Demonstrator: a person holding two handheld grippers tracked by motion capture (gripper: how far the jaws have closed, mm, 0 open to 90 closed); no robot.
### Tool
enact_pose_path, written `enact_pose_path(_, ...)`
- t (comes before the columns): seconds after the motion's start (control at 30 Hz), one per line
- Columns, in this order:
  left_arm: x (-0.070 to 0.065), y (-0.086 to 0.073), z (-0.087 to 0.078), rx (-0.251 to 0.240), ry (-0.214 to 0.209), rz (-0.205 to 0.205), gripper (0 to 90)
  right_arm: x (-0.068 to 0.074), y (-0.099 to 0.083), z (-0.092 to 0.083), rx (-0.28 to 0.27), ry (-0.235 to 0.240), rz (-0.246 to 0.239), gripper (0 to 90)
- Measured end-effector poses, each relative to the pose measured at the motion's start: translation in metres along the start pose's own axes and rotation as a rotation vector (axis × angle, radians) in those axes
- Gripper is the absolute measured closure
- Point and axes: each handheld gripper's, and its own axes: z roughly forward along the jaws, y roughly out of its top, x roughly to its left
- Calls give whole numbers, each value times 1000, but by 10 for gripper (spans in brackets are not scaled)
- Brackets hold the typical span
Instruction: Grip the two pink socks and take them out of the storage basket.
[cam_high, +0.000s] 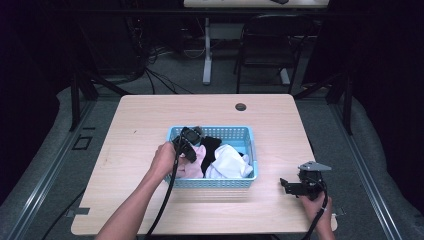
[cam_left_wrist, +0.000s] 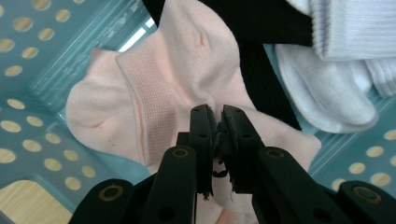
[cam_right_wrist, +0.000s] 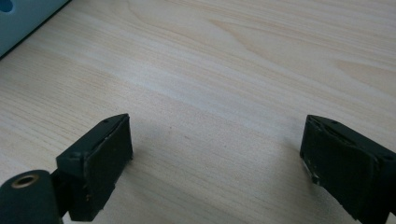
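pink sock (cam_left_wrist: 154, 88) lies at the left end of the blue basket (cam_high: 212, 183), which sits mid-table (cam_high: 150, 115) toward the near edge, beside a black sock (cam_left_wrist: 261, 60) and white socks (cam_left_wrist: 336, 79). left gripper (cam_left_wrist: 215, 112) has its jaws clenched on a fold of the pink sock. right gripper (cam_right_wrist: 215, 140) rests near the table's near right corner, jaws spread wide over bare wood.
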Motion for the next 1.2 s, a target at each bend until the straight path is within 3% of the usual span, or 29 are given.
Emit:
enact_pose_path(0.33, -2, 0, -14, -37, 8, 11, 790, 0, 0, 0, 0, 0, 0, 87)
enact_pose_path(0.57, -3, 0, -20, -40, 11, 19, 833, 0, 0, 0, 0, 0, 0, 86)
enact_pose_path(1.2, 2, 6, -62, -98, 10, 32, 832, 0, 0, 0, 0, 0, 0, 87)
